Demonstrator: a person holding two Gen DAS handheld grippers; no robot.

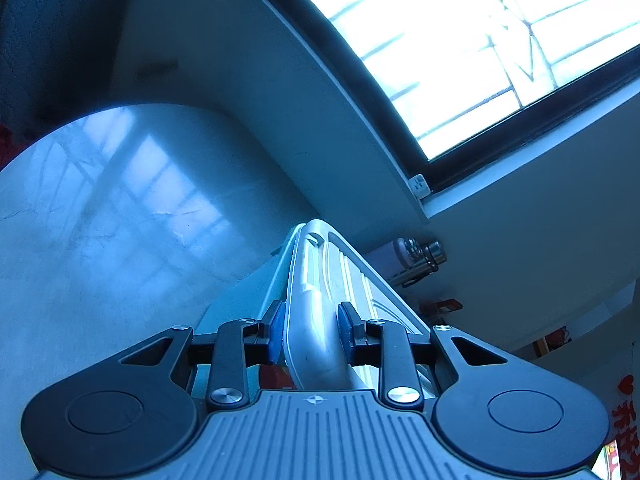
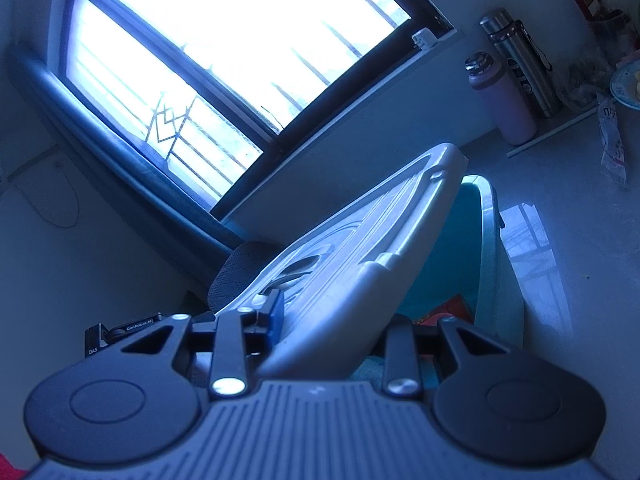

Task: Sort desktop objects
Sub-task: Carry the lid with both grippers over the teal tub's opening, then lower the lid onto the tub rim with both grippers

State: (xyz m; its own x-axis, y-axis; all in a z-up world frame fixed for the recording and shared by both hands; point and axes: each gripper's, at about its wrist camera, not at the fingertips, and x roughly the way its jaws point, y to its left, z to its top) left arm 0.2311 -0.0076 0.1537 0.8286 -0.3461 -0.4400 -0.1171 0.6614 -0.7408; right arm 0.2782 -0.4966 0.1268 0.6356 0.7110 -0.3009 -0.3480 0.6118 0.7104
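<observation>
A white plastic box lid (image 1: 320, 280) is held tilted above a teal storage box (image 2: 476, 240). My left gripper (image 1: 311, 330) is shut on the lid's edge, its blue pads on both sides of the rim. My right gripper (image 2: 320, 320) is shut on the lid (image 2: 360, 248) at another edge; only its left blue pad (image 2: 276, 314) shows, the right finger is hidden behind the lid. Red items (image 2: 444, 310) lie inside the box. The teal box edge (image 1: 276, 276) shows left of the lid in the left wrist view.
A pale glossy tabletop (image 1: 100, 240) runs under the box. A pink bottle (image 2: 502, 100) and a steel flask (image 2: 520, 60) stand by the wall under a bright window (image 2: 224, 40). A snack packet (image 2: 612, 144) and a plate (image 2: 626, 84) lie at the right. A dark chair back (image 2: 240, 268) is behind the lid.
</observation>
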